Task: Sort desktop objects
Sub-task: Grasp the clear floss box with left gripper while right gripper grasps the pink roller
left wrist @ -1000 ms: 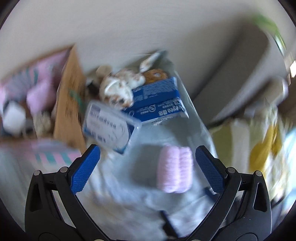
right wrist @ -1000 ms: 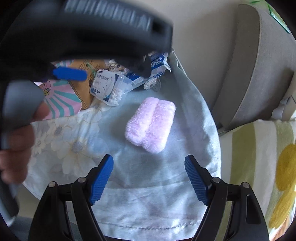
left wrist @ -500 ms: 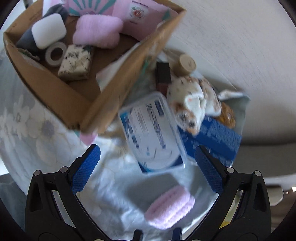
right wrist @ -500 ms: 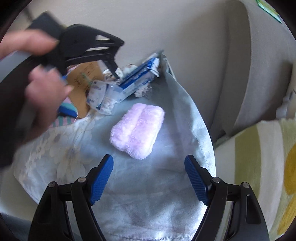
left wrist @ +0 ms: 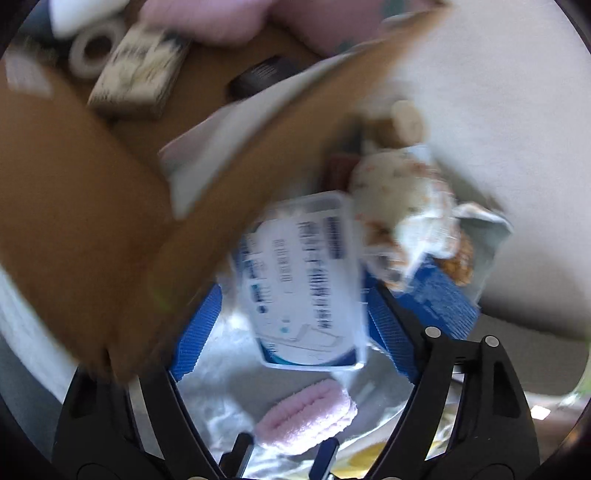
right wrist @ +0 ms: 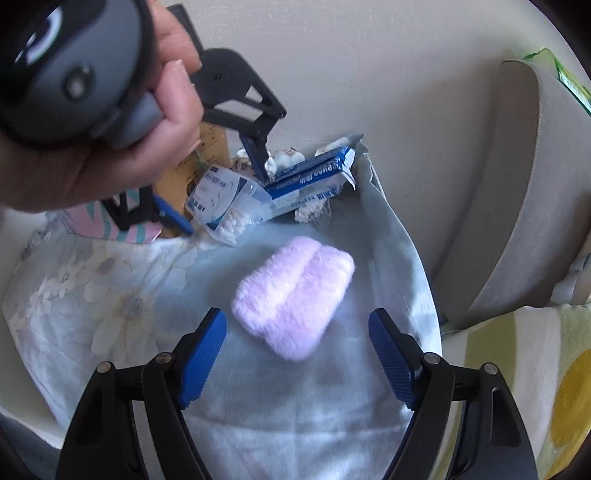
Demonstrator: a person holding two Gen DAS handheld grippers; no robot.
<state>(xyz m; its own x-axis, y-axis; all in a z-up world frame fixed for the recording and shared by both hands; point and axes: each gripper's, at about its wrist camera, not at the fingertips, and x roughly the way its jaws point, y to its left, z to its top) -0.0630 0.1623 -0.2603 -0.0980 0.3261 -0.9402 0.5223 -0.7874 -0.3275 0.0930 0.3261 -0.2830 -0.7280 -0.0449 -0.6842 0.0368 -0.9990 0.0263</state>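
Observation:
A clear plastic box of cotton swabs [left wrist: 306, 288] [right wrist: 221, 199] lies beside the cardboard box [left wrist: 92, 221]. My left gripper [left wrist: 293, 332] [right wrist: 218, 192] points steeply down over it. Its jaws are closing with the swab box between them, and a gap still shows at the left pad. A pink fluffy pad [right wrist: 295, 295] [left wrist: 306, 417] lies on the pale floral cloth [right wrist: 110, 295]. My right gripper [right wrist: 297, 358] hovers just short of the pad, open, with nothing between its fingers. A hand [right wrist: 110, 147] holds the left gripper.
A blue tissue pack [left wrist: 439, 299] [right wrist: 314, 177] and a spotted white plush [left wrist: 402, 206] crowd the swab box. The cardboard box holds a tape roll [left wrist: 92, 51], a patterned pack [left wrist: 140, 74] and another pink pad [left wrist: 207, 18]. A grey cushion [right wrist: 517, 203] stands at the right.
My left gripper rolled, sank toward the swab box, and its jaws narrowed around it. The right gripper stayed over the pink pad.

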